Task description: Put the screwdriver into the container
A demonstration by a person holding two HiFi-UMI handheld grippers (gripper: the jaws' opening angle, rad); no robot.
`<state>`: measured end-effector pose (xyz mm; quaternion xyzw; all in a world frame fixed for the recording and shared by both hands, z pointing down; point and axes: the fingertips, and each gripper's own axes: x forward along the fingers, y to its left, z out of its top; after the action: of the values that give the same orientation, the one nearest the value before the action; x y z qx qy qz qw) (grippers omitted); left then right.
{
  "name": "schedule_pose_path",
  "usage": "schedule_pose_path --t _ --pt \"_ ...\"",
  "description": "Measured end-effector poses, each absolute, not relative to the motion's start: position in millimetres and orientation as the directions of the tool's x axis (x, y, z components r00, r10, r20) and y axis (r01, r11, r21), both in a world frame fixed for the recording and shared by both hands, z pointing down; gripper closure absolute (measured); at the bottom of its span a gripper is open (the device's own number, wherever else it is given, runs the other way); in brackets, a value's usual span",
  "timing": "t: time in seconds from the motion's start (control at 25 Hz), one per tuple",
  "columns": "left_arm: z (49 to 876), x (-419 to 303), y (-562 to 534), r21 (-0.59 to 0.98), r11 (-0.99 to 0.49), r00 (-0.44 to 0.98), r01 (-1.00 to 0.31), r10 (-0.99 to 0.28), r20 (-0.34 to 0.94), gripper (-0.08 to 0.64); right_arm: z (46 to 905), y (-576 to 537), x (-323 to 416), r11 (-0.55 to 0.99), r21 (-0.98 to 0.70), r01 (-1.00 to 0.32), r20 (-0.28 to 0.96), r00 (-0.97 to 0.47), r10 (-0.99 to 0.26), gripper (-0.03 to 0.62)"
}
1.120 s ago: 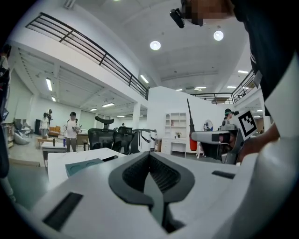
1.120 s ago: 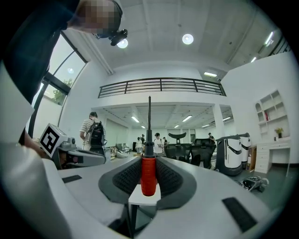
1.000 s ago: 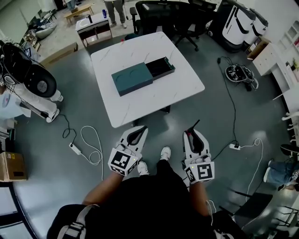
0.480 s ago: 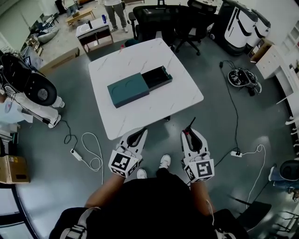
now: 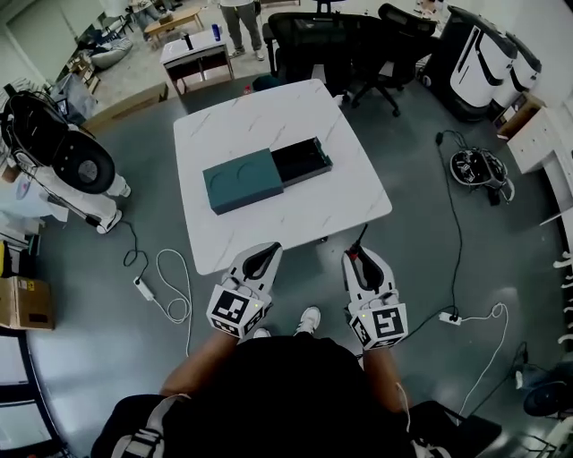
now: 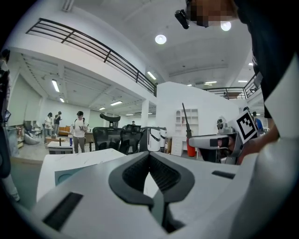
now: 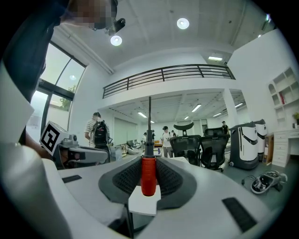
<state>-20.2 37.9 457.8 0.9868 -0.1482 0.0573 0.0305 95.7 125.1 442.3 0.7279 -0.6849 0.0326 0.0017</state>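
Observation:
A screwdriver [image 7: 148, 175] with a red handle and a thin black shaft stands upright between the jaws of my right gripper [image 7: 149, 161], which is shut on the handle. In the head view that gripper [image 5: 360, 259] hovers just short of the white table's [image 5: 269, 116] near edge, with the screwdriver [image 5: 356, 251] pointing toward the table. The container is a teal box [image 5: 243, 180] with its dark drawer [image 5: 302, 160] pulled open to the right, in the table's middle. My left gripper [image 5: 261, 257] is level with the right one, its jaws [image 6: 149, 156] shut and empty.
Black office chairs [image 5: 331, 40] stand behind the table. A black-and-white robot [image 5: 63, 161] is at the left, and a white cable with a power strip [image 5: 170, 286] lies on the floor. A white machine [image 5: 483, 63] and a person [image 5: 242, 18] are at the back.
The table's near edge has come closer to both grippers as the person steps forward. The right gripper keeps its hold on the screwdriver; the left stays shut.

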Motion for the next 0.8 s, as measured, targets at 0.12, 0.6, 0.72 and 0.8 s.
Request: schedule_pose_path --t 0.12,0.6,0.72,0.8 --pt "457 -11 33 0.043 -0.942 0.937 -0.333 -0.325 0.126 0.554 444 117 106 -0.016 -0.046 -0.999 0.054 0.013 -0.998 0.486" --pt "470 -6 9 0.061 -0.899 0.893 -0.433 -0.419 0.162 0.554 459 79 117 0.086 -0.071 -0.994 0.076 -0.091 -0.993 0.486" --pt "476 -4 -6 0.070 -0.896 0.891 -0.438 -0.423 0.165 0.555 463 62 120 0.092 -0.071 -0.993 0.086 -0.098 -0.991 0.486" --pt "478 -1 -20 0.077 -0.892 0.888 -0.445 -0.429 0.164 0.554 463 48 123 0.095 -0.069 -0.993 0.092 -0.101 -0.991 0.486"
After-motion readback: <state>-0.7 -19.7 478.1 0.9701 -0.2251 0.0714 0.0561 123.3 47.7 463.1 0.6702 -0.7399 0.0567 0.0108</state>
